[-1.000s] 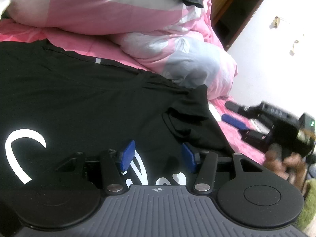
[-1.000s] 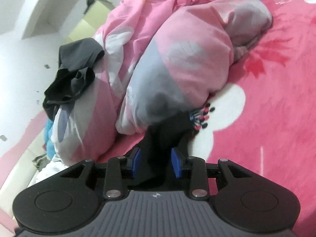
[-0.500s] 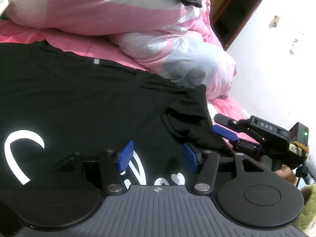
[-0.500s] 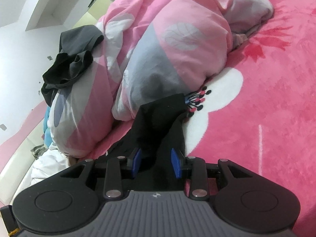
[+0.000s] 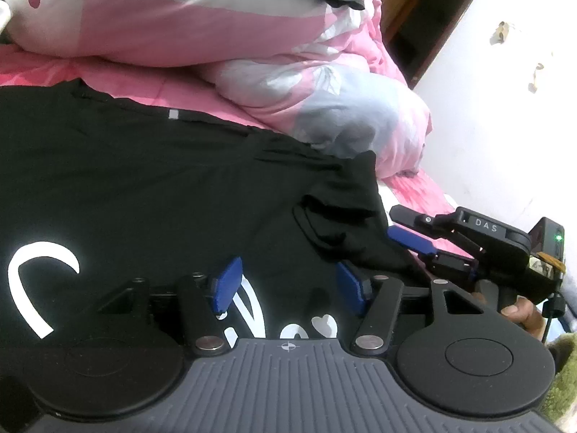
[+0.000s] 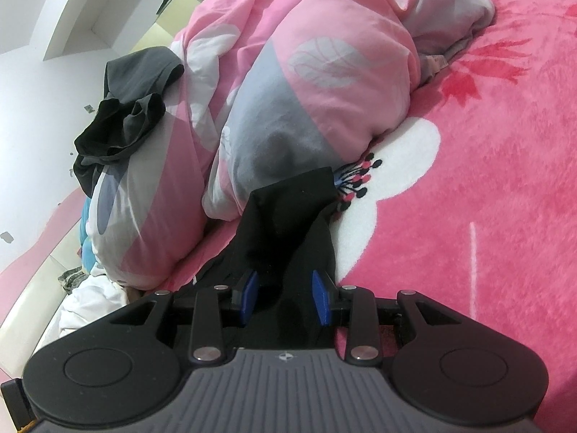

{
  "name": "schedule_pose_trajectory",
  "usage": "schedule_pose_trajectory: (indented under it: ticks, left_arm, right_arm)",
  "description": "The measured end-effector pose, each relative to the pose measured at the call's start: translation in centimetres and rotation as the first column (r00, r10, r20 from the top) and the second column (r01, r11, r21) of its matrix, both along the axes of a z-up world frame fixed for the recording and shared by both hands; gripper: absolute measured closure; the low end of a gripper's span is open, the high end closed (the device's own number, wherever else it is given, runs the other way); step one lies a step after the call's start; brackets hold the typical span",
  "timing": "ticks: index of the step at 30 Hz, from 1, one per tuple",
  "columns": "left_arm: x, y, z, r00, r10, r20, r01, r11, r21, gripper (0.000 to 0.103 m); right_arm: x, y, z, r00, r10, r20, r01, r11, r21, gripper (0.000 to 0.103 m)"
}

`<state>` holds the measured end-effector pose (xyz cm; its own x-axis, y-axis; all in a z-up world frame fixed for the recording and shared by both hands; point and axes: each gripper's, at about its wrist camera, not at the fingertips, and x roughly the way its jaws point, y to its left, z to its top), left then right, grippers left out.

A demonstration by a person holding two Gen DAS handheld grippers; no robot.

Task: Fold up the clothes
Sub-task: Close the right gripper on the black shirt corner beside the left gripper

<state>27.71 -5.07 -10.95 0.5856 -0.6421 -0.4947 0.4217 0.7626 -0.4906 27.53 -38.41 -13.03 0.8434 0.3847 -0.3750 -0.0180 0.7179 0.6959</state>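
A black T-shirt [image 5: 151, 187] with white print lies spread on the pink bed [image 6: 487, 187]. My left gripper [image 5: 288, 287] hovers low over its printed front. Its jaws are opening, and the blue pads [image 5: 227, 285] press on nothing. The shirt's sleeve [image 5: 346, 213] lies rumpled at the right edge, and my right gripper [image 5: 393, 223] comes at it from the right. In the right wrist view the sleeve [image 6: 288, 216] runs forward between the pads of my right gripper [image 6: 285, 296]. Those pads stand apart and the cloth lies flat under them.
A bunched pink, white and grey duvet [image 6: 324, 90] rises just behind the shirt, with a dark grey garment [image 6: 126, 115] on top. White laundry [image 6: 90, 303] lies at the left. A hand [image 5: 519, 314] holds the right gripper. A wall and a dark doorway [image 5: 432, 25] are beyond.
The right gripper came in from the lower right to the sleeve's edge, and more of the sleeve now shows ahead of its pads. The left pads stand slightly wider apart.
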Motion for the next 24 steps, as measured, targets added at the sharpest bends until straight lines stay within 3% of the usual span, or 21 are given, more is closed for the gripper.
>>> schedule_pose_trajectory:
  ticks: [24]
  left_arm:
    - [-0.4,-0.53,0.15,0.999,-0.035,0.024,0.035,0.999,0.006,0.023]
  right_arm:
    - [0.13,-0.02,-0.09,1.0,0.003,-0.006,-0.003,1.0,0.004,0.067]
